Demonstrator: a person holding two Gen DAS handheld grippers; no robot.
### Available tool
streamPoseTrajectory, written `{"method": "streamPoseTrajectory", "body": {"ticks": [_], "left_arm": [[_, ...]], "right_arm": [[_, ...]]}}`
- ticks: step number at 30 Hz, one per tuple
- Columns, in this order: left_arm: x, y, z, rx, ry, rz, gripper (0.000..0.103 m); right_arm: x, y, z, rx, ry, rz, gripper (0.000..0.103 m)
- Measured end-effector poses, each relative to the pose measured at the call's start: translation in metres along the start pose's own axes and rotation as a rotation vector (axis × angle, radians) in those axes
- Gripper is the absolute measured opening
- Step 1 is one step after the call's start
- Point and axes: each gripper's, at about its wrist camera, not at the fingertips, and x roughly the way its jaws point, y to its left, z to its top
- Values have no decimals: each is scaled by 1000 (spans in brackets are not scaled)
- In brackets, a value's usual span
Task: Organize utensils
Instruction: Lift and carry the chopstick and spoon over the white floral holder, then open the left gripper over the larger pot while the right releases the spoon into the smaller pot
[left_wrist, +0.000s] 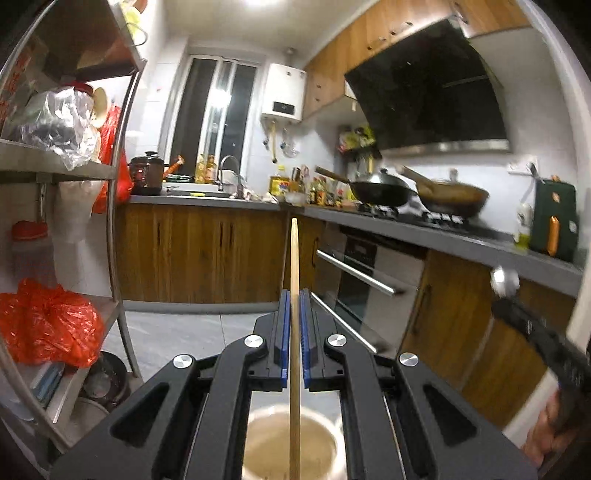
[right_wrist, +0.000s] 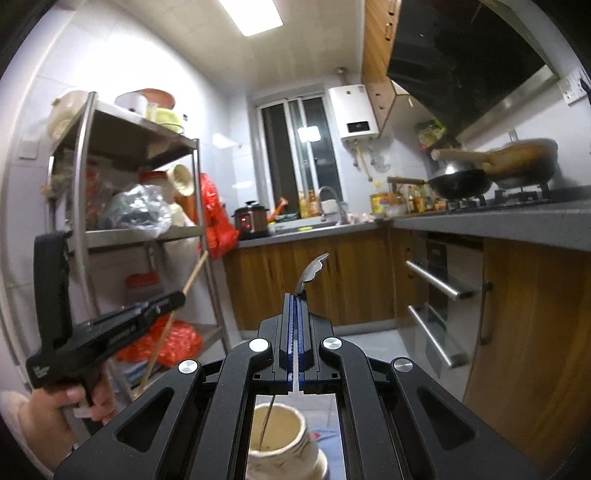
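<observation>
- The left gripper (left_wrist: 294, 295), black with blue pads, has its fingers clamped on a slim pale wooden chopstick (left_wrist: 294, 258); the stick runs between the pads, its upper end pointing out toward the kitchen cabinets and its lower end reaching down over a cream-coloured ceramic holder jar (left_wrist: 288, 443) beneath the gripper.
- The right gripper (right_wrist: 295, 299), of the same black and blue build, has its fingers pressed together on the thin handle of a silver metal spoon (right_wrist: 312, 269); one blurred end of the spoon sticks out past the fingertips, and the thin shaft hangs below toward the mouth of the same cream jar (right_wrist: 280, 439).
- Both utensils are in the air, gripped near their middles; whether either lower tip touches the jar or sits inside it I cannot tell, though both line up with its opening.
- In the right wrist view the left gripper shows at the lower left with a hand (right_wrist: 55, 406) on its grip and the chopstick slanting through it; in the left wrist view the right gripper (left_wrist: 506, 295) shows at the right edge, blurred.
- Judged from this, the task is mid-course: one chopstick and one spoon are in hand at the jar, neither released; the jar looks otherwise bare inside as far as it shows.
- What is left appears to be settling both pieces and letting go; other utensils awaiting sorting are not visible here.
</observation>
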Motion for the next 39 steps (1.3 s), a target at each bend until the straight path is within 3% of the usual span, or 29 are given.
{"method": "streamPoseTrajectory", "body": {"ticks": [7, 13, 22, 30, 33, 36, 37, 39], "left_arm": [[26, 8, -21, -14, -29, 53, 5], [7, 9, -45, 9, -16, 75, 5], [-13, 3, -74, 81, 73, 117, 5], [-11, 0, -79, 117, 111, 149, 5], [-13, 4, -78, 97, 114, 160, 11], [-18, 6, -75, 84, 98, 183, 48], [-21, 7, -74, 81, 88, 192, 54], [-26, 8, -72, 71, 79, 198, 55]], "right_arm": [[21, -3, -25, -18, 57, 26, 2], [38, 3, -45, -51, 153, 44, 2], [52, 7, -67, -63, 245, 24, 3], [53, 4, -69, -53, 262, 16, 6], [54, 3, -70, -38, 278, 22, 27], [54, 3, -70, -33, 282, 31, 37], [52, 4, -69, -36, 277, 35, 45], [48, 4, -67, -37, 264, 36, 59]]}}
